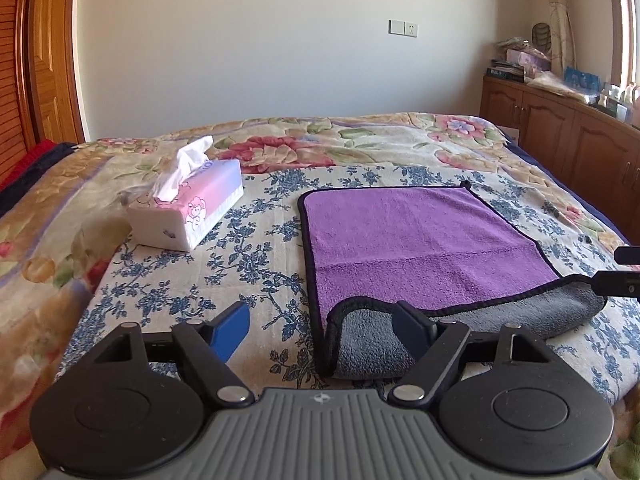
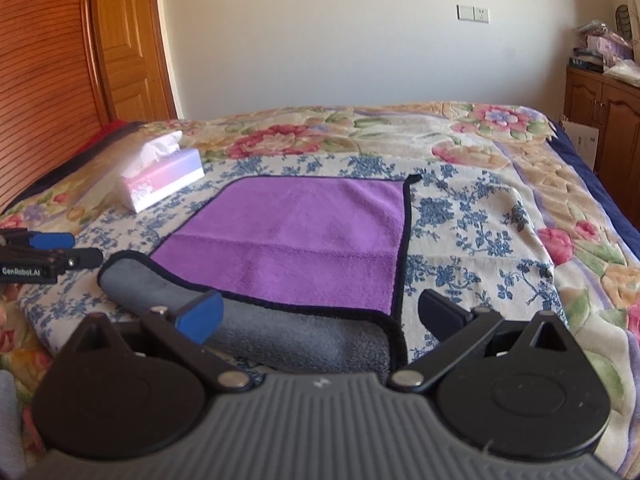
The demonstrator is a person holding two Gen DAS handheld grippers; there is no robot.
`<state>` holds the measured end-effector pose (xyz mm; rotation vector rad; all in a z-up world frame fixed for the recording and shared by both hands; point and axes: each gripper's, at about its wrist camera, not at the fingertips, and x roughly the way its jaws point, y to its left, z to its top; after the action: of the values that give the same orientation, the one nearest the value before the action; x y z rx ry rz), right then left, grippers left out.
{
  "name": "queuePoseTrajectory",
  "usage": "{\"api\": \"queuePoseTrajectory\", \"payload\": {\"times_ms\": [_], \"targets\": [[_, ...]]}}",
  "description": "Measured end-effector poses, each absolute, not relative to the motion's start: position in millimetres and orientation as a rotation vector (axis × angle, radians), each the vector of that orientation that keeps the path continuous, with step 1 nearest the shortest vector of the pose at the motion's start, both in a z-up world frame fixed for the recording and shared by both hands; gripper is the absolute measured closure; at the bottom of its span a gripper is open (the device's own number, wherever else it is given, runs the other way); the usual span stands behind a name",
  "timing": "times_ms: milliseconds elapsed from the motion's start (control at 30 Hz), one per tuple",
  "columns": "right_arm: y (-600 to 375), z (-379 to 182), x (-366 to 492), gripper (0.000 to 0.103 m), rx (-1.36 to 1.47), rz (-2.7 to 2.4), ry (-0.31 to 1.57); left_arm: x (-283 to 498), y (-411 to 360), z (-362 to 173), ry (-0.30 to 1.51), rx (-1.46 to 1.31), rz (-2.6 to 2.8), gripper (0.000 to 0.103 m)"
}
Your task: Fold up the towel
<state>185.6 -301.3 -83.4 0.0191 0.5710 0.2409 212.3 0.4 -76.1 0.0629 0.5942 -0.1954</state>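
Lying on floral bedspread [image 1: 280, 264], purple towel [image 1: 420, 240], tissue box [image 1: 200, 208], cream wall [image 1: 260, 60], both hand-held grippers [image 1: 320, 320] [image 2: 320, 312] spread wide

A plain cream wall [image 1: 260, 60] stood at the far side, bearing a switch plate [image 1: 403, 28]; a wooden door [image 2: 124, 48] rose left; cluttered wooden cabinets [image 1: 560, 128] lined the right; daylight fell across a floral-covered bed [image 1: 360, 140].

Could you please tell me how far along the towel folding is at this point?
Barely begun. The purple microfibre towel with grey underside lies mostly flat on the floral bedspread; only its near edge is curled over, showing grey. Both the left tool and the right tool are open at the near corners, gripping nothing. The whole fold remains.
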Motion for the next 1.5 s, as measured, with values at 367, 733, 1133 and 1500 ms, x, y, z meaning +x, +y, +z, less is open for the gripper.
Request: {"api": "queuePoseTrajectory", "payload": {"times_ms": [367, 733, 1133, 1500], "targets": [[-311.0, -97.0, 205.0, 0.012, 0.035, 0.221, 0.638, 229.5, -3.5, -85.5, 0.635, 0.051, -0.237, 0.048], [-320.5, -106.2, 216.0, 0.023, 0.069, 0.207, 0.713, 233.7, -5.5, -89.7, 0.66, 0.053, -0.25, 0.059], [-325.6, -104.5, 219.7, 0.044, 0.084, 0.215, 0.764, 233.6, -5.8, -92.6, 0.672, 0.059, -0.251, 0.059], [-331.1, -98.3, 219.8, 0.092, 0.069, 0.218, 0.778, 232.9, -7.5, -93.7, 0.68, 0.064, -0.269, 0.092]]}}
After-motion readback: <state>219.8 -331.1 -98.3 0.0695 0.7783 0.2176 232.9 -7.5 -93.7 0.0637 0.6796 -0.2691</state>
